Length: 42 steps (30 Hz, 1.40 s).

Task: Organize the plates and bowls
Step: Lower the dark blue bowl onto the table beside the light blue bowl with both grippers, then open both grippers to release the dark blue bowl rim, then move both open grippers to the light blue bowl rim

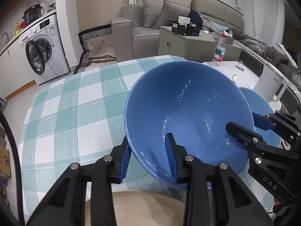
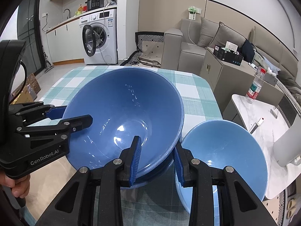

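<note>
The large blue bowl (image 1: 188, 111) sits tilted above the checked worktop (image 1: 71, 101), its mouth turned up and toward both cameras. It has no long axis to speak of, being round; its rim is higher on the far side and lower on the near side. In the right wrist view it rests on a stack of at least one more blue dish, whose edges show under its near rim.

The left gripper (image 1: 148, 156) straddles the near-left rim of the bowl: one blue pad lies outside the wall, the other inside, and the jaws stand narrow around that wall. Whether both pads press on it cannot be told.

The right gripper (image 2: 157, 162) straddles the rim on the other side in the same fashion, one pad inside the bowl and one outside; here a gap shows at the outer pad, so the jaws look partly spread.

A smaller, lighter blue bowl (image 2: 222, 158) stands upright just beside the large one, on its right, near the worktop's edge.
</note>
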Tool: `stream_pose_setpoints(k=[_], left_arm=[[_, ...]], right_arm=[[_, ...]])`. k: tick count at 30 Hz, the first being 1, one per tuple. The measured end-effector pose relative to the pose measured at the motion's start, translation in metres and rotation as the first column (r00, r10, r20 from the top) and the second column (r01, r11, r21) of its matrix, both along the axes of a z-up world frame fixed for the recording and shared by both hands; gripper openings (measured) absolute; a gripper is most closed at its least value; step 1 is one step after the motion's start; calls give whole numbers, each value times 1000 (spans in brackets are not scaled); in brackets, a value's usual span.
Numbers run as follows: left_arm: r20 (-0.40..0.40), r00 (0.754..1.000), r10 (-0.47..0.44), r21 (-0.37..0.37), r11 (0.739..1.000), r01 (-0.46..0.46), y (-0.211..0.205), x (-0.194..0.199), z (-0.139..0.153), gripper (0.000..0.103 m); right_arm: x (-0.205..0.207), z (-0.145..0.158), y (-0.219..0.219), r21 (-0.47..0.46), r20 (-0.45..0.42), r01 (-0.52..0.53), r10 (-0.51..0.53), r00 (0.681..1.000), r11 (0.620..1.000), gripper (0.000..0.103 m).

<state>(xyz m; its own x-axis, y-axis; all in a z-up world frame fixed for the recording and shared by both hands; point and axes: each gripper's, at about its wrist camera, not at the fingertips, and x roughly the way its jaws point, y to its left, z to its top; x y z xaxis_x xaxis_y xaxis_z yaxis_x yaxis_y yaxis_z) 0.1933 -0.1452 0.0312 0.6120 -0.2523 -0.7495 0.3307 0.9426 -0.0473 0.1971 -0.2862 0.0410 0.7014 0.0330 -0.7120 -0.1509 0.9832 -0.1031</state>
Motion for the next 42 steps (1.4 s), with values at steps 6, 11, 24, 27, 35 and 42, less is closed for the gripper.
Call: stream_pose_setpoints(k=[6,11,24,27,35,42], left_arm=[[-15,1000,-2,5,1000,2,0,0,-4,34],[-18,1000,-9,12,1000,10,0,-1,-5,36],[-22,1000,-5,-12,1000,5,8,-7,-3,56],[-16,1000,5,-30,1000,-5,12,-8,1,58],[-19,1000,4,-84,996,-5,15,-18,13,81],[11,1000,-22,-114,993,23,8,-33,26,102]], right_arm=[[-3,-3,6,-33,14,8,-8,1000,999,33],[-1,-8,6,-47,4,12,-12,1000,999,33],[-8,-4,-2,-13,34,1,-1,999,1000,49],[-18,2,-6,8,61,1,-1,998,1000,59],[-43,19,-19,80,113,-28,19,993,996,100],[-63,28,-42,174,133,13,-37,990,985,102]])
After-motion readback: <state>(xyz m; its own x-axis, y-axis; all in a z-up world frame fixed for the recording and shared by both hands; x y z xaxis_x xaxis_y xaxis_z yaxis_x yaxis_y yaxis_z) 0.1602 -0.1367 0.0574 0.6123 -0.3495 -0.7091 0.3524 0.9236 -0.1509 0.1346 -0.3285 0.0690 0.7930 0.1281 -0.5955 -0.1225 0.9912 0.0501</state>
